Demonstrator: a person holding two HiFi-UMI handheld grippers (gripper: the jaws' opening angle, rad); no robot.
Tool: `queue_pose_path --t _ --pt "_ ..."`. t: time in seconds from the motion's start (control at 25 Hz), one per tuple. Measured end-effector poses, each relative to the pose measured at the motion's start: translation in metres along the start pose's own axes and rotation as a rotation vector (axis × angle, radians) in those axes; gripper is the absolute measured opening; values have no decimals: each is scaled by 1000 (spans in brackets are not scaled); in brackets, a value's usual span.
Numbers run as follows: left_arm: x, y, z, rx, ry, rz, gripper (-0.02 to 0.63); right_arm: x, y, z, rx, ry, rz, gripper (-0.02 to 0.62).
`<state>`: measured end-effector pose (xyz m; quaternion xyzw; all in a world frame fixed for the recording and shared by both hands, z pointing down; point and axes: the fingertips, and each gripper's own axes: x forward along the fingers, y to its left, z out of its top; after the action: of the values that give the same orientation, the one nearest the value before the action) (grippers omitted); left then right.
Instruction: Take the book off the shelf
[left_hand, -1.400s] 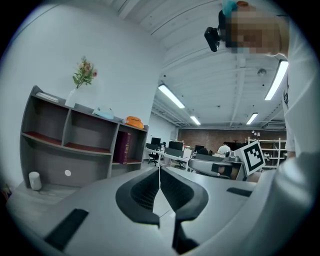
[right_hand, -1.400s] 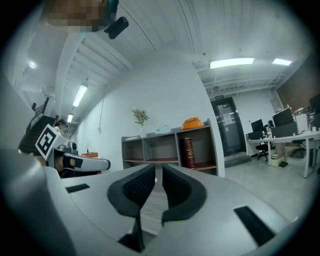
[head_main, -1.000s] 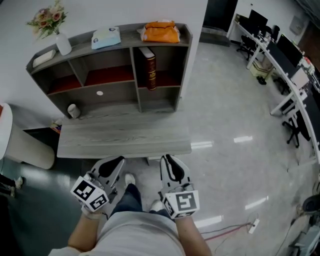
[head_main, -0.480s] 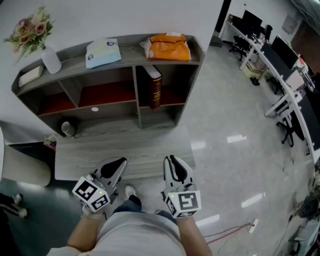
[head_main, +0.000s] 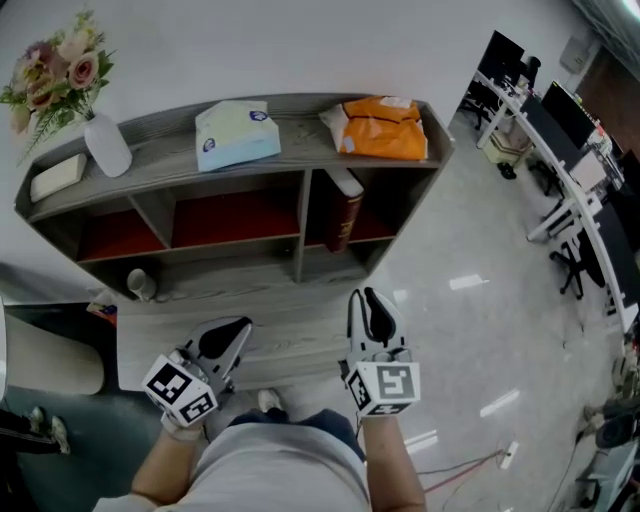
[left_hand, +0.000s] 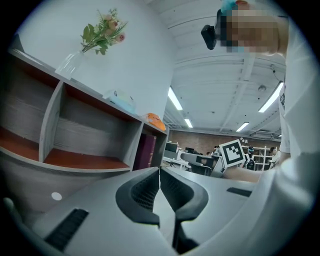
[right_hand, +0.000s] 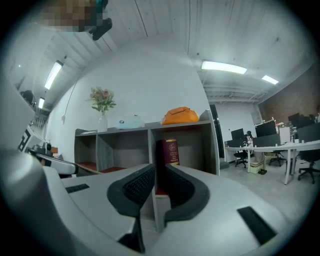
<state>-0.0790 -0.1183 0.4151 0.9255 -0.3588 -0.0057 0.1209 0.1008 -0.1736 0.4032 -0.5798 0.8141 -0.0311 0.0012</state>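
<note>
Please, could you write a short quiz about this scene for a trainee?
1. True or false: the book lies flat on top of the shelf.
2. What sits on the shelf top just above the book? A) orange bag B) vase C) cup
3. Fill in: the left gripper and right gripper are both ___ and empty.
Key: 1 false, it stands in a compartment; 2 A; 3 shut.
</note>
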Motion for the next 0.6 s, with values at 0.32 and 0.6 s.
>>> queue_pose_path --t 0.32,0.6 --pt "-5 32 7 -8 -1 53 17 62 -24 21 3 -18 -23 166" --pt "10 38 10 -16 -14 162 17 113 -36 37 -33 -23 65 226"
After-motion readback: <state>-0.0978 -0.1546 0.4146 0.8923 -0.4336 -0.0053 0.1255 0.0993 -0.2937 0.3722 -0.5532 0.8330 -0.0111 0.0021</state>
